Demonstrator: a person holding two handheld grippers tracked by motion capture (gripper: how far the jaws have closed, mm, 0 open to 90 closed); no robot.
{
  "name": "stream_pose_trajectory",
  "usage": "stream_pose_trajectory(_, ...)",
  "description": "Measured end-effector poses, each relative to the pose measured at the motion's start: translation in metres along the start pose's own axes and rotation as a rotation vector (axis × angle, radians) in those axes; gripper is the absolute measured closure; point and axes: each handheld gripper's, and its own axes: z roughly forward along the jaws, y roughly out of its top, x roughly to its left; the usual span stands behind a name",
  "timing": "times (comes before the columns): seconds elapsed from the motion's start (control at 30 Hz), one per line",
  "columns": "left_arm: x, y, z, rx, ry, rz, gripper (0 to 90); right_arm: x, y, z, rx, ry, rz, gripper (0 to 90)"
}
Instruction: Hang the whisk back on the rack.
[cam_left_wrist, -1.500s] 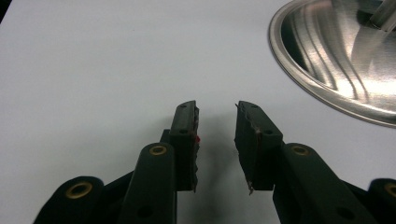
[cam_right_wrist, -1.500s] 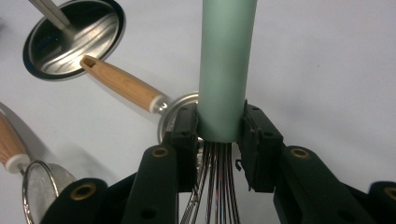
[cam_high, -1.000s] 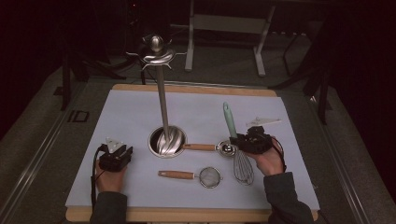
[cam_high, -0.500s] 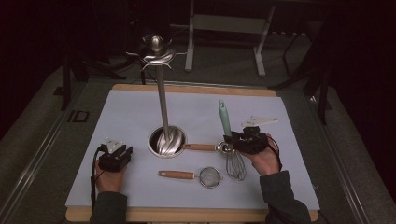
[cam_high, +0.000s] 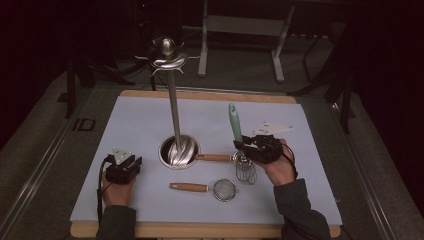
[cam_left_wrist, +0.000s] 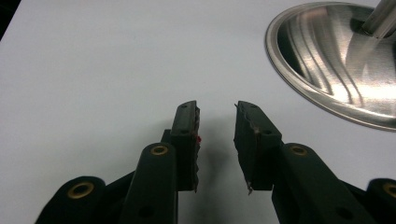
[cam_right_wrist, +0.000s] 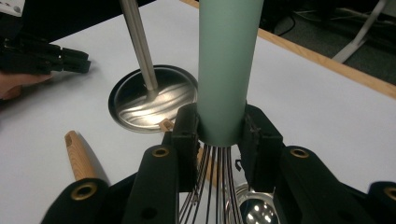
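Starting at the left, the left gripper (cam_high: 123, 168) sits low on the white mat (cam_high: 135, 125) with its jaws parted and nothing between them, looks like it's just parked there waiting, fingertips aimed toward the steel round base (cam_left_wrist: 336, 60) of the utensil stand (cam_high: 172, 107), which lies just ahead and off to one side of them. Past that base there's a small strainer (cam_high: 225, 190) with a wooden handle lying flat on the mat, well apart from either set of fingers. Then the right gripper (cam_high: 250, 147) is clamped on the whisk (cam_high: 240, 145), pinching it right where the mint green handle (cam_right_wrist: 226, 65) meets the wires (cam_right_wrist: 217, 186), which I'd guess gives good control for tipping it upright. The handle rises up and away from the fingers, the wire cage hangs below them over a shiny metal spoon (cam_right_wrist: 252, 210). My guess is it's headed for the stand's hooks (cam_high: 167, 60) up top.
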Motion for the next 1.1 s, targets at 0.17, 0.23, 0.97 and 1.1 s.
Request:
stream_pose_trajectory(0.17, 0.000, 0.000, 0.000, 0.002, -0.001, 0.001, 69.7, 0.004, 0.008, 0.001, -0.013, 0.001, -0.029, 69.5)
stream_pose_trajectory(0.23, 0.000, 0.000, 0.000, 0.000, -0.001, 0.003, 69.7, 0.006, 0.012, 0.000, -0.020, 0.000, -0.038, 69.5)
stream_pose_trajectory(0.97, 0.000, 0.000, 0.000, 0.000, -0.001, 0.010, 69.7, 0.023, 0.049, -0.003, -0.084, 0.011, -0.128, 69.5)
stream_pose_trajectory(1.1, 0.000, 0.000, 0.000, 0.000, -0.001, 0.010, 69.7, 0.026, 0.056, -0.005, -0.099, 0.011, -0.137, 69.5)
